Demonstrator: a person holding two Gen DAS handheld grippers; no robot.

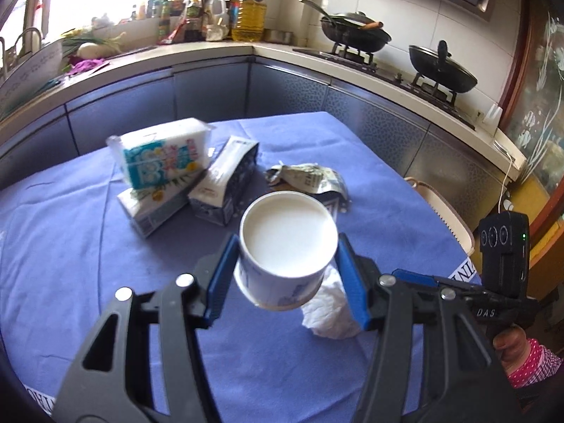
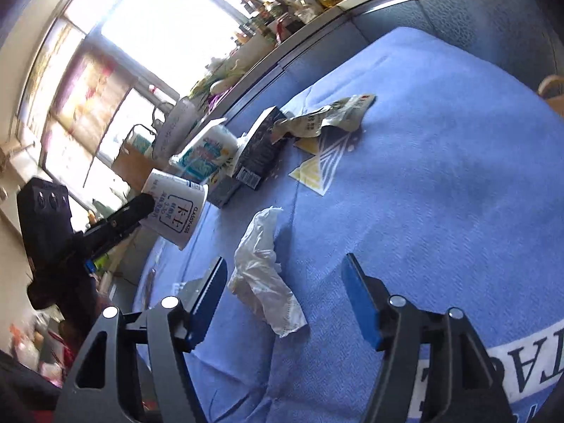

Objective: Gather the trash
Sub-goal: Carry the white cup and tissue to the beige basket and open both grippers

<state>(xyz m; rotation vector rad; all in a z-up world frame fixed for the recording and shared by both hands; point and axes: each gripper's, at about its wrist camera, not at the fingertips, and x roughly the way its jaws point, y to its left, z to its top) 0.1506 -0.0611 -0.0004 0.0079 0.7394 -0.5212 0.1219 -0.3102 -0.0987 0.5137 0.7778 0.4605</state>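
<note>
A kitchen table under a blue cloth [image 1: 370, 162], trash part-gathered, with the stove and crowded counter behind.

The left gripper [image 1: 287, 275] has its blue pads pressed on either side of a white paper cup [image 1: 287, 239], held clear above the cloth with its mouth toward the camera. The right gripper [image 2: 283, 296] stands open and empty, its jaws either side of a crumpled tissue [image 2: 262, 275] that lies on the cloth without touching the pads. By my reading one piece is in hand and the rest is uncollected: the tissue, the torn wrapper [image 1: 310, 176], the flattened cartons [image 1: 225, 183] and the tissue packs [image 1: 164, 158] leaning together mid-table. No bin or bag shows in either view.
</note>
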